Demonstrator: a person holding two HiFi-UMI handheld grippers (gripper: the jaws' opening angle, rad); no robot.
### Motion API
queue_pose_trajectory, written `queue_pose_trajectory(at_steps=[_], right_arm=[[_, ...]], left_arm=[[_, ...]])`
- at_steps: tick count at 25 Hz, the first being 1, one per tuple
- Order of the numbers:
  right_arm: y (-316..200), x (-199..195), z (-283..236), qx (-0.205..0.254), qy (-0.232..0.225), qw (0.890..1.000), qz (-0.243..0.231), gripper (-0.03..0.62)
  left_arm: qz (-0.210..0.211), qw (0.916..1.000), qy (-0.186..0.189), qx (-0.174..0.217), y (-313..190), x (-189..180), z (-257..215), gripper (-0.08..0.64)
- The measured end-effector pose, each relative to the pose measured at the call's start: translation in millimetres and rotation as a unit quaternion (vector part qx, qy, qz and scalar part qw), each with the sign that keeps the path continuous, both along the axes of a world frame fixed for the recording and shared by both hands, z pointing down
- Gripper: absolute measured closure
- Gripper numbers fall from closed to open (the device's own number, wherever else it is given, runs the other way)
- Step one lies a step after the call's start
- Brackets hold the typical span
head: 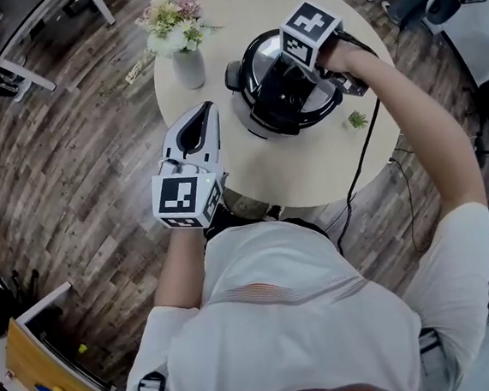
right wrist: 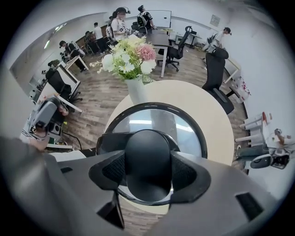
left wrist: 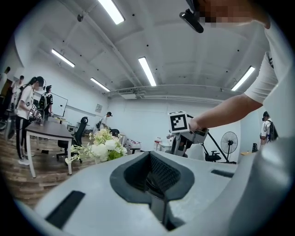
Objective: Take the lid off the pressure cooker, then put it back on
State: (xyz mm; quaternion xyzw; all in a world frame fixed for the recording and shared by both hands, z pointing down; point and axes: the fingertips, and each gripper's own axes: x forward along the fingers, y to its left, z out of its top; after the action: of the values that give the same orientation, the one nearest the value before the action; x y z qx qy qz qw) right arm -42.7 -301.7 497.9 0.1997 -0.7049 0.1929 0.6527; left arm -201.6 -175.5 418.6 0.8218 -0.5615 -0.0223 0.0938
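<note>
On round table [head: 311, 167], right gripper [right wrist: 148, 171] clamps lid's knob [right wrist: 147, 152] from above; left gripper [head: 205, 113] closed, empty.

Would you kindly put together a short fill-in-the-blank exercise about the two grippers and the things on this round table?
1. The right gripper is closed on the black ____ on top of the glass lid.
2. The left gripper has its jaws ____, with nothing between them.
3. Beside the pressure cooker stands a white vase of ____.

Missing words: knob; shut; flowers.
</note>
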Motion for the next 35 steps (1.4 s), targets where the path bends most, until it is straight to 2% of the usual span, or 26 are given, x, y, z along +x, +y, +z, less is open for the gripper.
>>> queue_pose_trajectory(at_steps=[5,9,18,28,35], right_arm=[[-0.6,1.6,18.6,0.000,0.010,1.000,0.008,0.310],[-3.8,2.7,27.1,-0.016,-0.005,0.999,0.030,0.310],[-5.0,3.8,27.9,-0.034,-0.001,0.999,0.009,0.311],[-3.4,2.0,27.7,-0.026,0.000,0.999,-0.034,0.311],[0.5,1.2,29.3,-0.030,0.012,0.994,-0.105,0.311]], left_arm=[[0.012,0.9999,0.006,0.001,-7.1,1.2,-0.5,0.555],[0.022,0.9997,0.005,-0.002,-8.1,1.7,-0.5,0.555],[0.034,0.9993,0.005,-0.012,-14.4,10.7,5.7,0.555],[0.033,0.9993,0.005,-0.016,-13.8,11.7,6.7,0.555],[0.032,0.9994,0.002,-0.017,-17.2,12.8,7.9,0.555]])
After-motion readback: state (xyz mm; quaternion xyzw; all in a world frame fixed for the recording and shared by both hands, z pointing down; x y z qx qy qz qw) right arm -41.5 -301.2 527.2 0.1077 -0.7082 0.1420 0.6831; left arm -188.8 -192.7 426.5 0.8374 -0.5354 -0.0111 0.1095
